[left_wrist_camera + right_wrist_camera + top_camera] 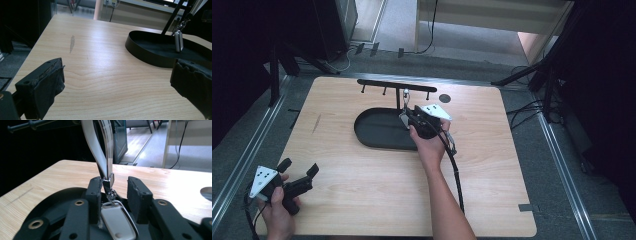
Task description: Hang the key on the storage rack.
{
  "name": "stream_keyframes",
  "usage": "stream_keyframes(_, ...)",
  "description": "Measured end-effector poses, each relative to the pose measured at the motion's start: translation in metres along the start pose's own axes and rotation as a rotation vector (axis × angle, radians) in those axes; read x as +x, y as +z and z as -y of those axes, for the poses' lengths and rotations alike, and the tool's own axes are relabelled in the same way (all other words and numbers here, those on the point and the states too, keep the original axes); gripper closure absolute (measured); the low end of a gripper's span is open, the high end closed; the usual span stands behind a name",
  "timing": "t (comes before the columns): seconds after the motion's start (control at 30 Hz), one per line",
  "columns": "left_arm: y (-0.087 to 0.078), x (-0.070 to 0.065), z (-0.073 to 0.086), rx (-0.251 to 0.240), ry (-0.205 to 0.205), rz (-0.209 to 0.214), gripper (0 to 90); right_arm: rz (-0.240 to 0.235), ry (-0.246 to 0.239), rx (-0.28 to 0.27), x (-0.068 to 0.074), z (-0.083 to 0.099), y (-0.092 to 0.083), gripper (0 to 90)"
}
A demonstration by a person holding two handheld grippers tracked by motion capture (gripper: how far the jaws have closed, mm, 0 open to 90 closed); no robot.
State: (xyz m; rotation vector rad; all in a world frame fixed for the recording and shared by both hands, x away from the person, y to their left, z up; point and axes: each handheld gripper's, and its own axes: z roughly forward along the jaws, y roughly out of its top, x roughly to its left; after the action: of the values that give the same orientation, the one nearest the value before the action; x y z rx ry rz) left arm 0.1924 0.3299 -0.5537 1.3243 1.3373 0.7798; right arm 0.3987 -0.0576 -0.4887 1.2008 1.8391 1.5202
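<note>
High view: a pale wooden surface [362,200] carries a black oval tray [372,131] with an upright post and a crossbar of pegs, the rack [396,85]. The right gripper [408,116] is at the post, over the tray's right end, beside a small silver keyring [405,95] hanging from the bar. The left gripper [299,170] rests at the near left corner, well apart from the tray, jaws spread and empty.

Left gripper view: the jaws stand wide apart over bare wood; the tray and the hanging keyring [178,40] lie far right.

Right gripper view: the keyring's metal strap [106,152] hangs between the jaws, touching the left one, with a gap at the right one. A silver tag [117,223] lies below.

Likely step: taking or hanging the keyring. Next, I judge, the jaws must close squarely on the strap before lifting it off the peg.
</note>
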Motion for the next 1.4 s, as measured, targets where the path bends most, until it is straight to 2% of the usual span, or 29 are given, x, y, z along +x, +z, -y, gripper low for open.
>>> stream_keyframes(0.1,0.0,0.0,0.0,-0.002,0.0,0.0,0.0,0.011,-0.022,-0.003,0.0,0.001,-0.002,58.5)
stream_keyframes(0.17,0.0,0.0,0.0,-0.001,-0.001,0.0,0.0,0.043,-0.06,-0.017,0.0,0.002,-0.007,52.5)
stream_keyframes(0.3,0.0,0.0,0.0,0.001,0.002,0.0,0.0,0.051,-0.099,-0.019,0.0,0.0,-0.018,41.7)
stream_keyframes(0.37,0.0,0.0,0.0,0.002,0.004,0.0,0.0,0.067,-0.135,-0.019,0.0,0.001,-0.024,38.6)
stream_keyframes(0.43,0.0,0.0,0.0,0.004,0.005,-0.001,0.0,0.116,-0.195,-0.004,0.0,0.003,-0.029,33.0)
stream_keyframes(0.57,0.0,0.0,0.0,0.004,0.005,-0.002,0.0,0.155,-0.184,0.091,-0.002,0.005,-0.043,22.0)
stream_keyframes(0.63,0.0,-0.001,0.0,0.003,0.007,-0.002,0.0,0.157,-0.186,0.107,-0.004,0.007,-0.051,14.3)
stream_keyframes(0.73,0.0,-0.001,0.0,0.003,0.008,-0.003,0.0,0.133,-0.189,0.108,-0.009,0.012,-0.062,8.8)
stream_keyframes(0.8,0.0,-0.001,0.0,0.003,0.009,-0.003,0.0,0.142,-0.185,0.136,-0.014,0.017,-0.068,0.7)
stream_keyframes(1.03,0.0,-0.001,0.0,0.003,0.01,-0.005,0.0,0.142,-0.178,0.15,-0.027,0.036,-0.092,0.0)
stream_keyframes(1.4,0.0,-0.002,0.0,0.006,0.015,-0.006,0.0,0.191,-0.135,0.143,-0.061,0.054,-0.134,0.0)
